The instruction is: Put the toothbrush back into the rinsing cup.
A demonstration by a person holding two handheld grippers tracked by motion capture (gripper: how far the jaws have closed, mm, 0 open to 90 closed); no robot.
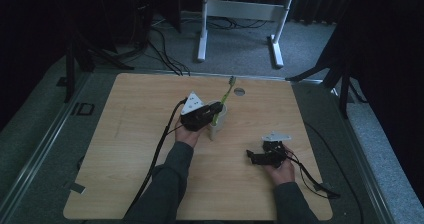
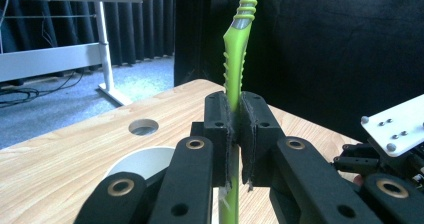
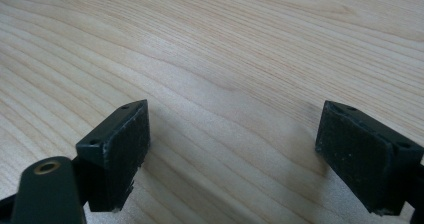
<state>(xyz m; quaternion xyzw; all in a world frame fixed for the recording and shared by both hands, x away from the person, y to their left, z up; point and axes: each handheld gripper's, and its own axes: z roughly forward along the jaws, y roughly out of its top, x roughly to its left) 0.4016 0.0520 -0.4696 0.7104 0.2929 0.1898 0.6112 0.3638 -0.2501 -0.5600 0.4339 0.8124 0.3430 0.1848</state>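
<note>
A green toothbrush [image 1: 223,96] stands tilted in a white cup [image 1: 220,125] near the middle of the wooden table [image 1: 140,134], its bristle head up and to the right. My left gripper [image 1: 212,115] is shut on the toothbrush handle just above the cup. In the left gripper view the black pads [image 2: 220,134] pinch the green handle [image 2: 235,64], with the cup rim [image 2: 137,161] below at the left. My right gripper [image 1: 257,156] rests low at the table's right front, open. Its jaws [image 3: 235,149] stand wide apart over bare wood with nothing between them.
A round cable hole [image 1: 239,91] lies in the table behind the cup. A white desk frame [image 1: 240,24] and loose cables [image 1: 165,54] are on the floor beyond the far edge. The other gripper [image 2: 395,154] appears at the right of the left gripper view.
</note>
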